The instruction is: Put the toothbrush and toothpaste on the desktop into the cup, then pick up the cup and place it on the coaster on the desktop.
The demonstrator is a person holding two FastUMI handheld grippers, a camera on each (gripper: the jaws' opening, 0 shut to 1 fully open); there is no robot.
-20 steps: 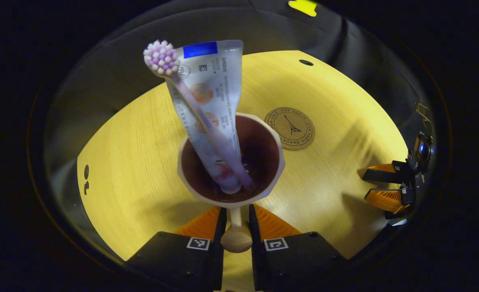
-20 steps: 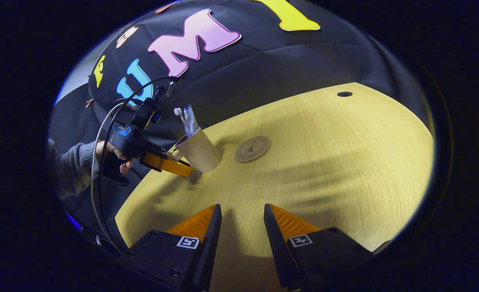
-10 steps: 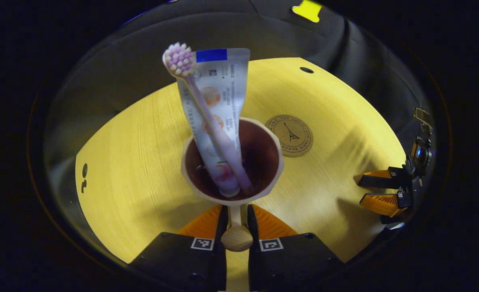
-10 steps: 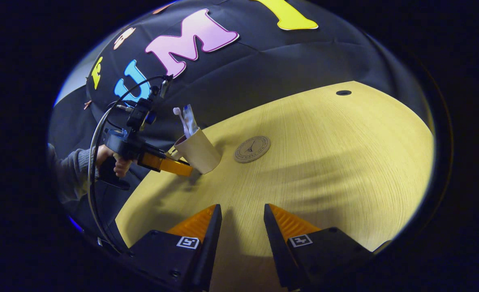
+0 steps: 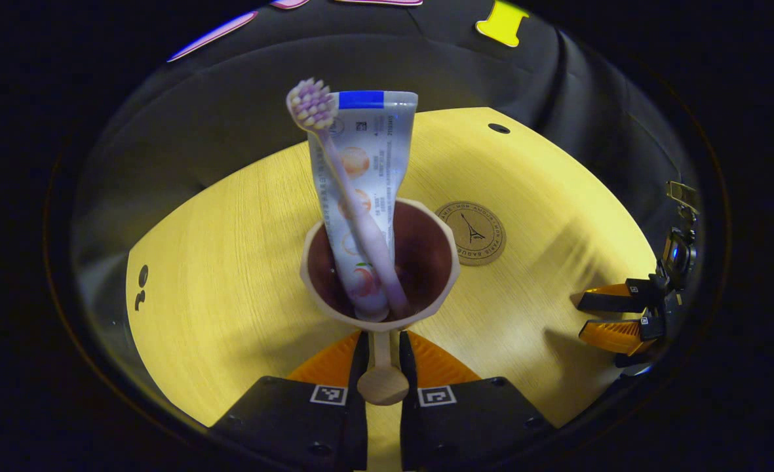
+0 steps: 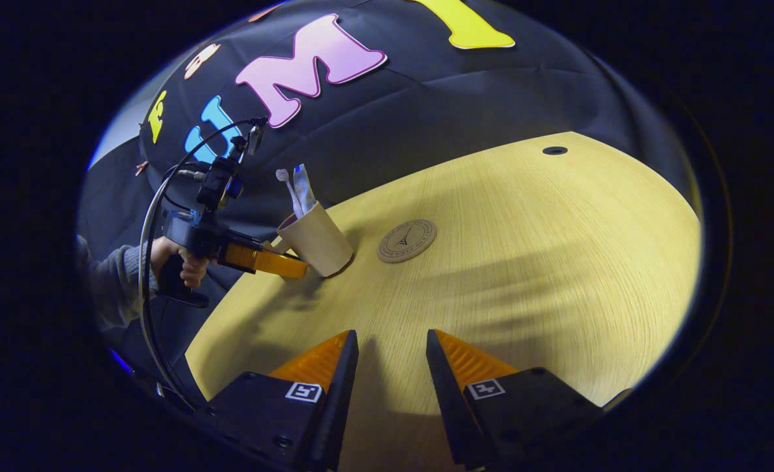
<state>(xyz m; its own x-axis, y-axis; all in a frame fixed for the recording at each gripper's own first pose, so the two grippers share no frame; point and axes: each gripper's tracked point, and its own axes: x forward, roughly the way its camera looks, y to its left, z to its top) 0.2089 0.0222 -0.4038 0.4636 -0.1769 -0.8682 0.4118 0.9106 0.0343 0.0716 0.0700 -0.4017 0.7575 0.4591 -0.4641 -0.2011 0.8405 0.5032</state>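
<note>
Left tongs (image 5: 381, 341) clamp the cup (image 5: 379, 262) by its handle, reaching level; right tongs (image 6: 392, 357) gape empty.

Left tongs (image 5: 380, 357), bottom centre of the left gripper view: both fingers pressed in tight on the cup handle (image 5: 381, 367), almost no gap either side. In the right gripper view the same tongs sit mid-left, roughly level, with your hand (image 6: 175, 259) wrapped round the grip and a grey sleeve (image 6: 115, 278) behind it at the left edge.

Right tongs (image 6: 392, 357), bottom centre of the right gripper view: fingers parted, nothing between them. They also show at the right edge of the left gripper view, pointing left.
</note>
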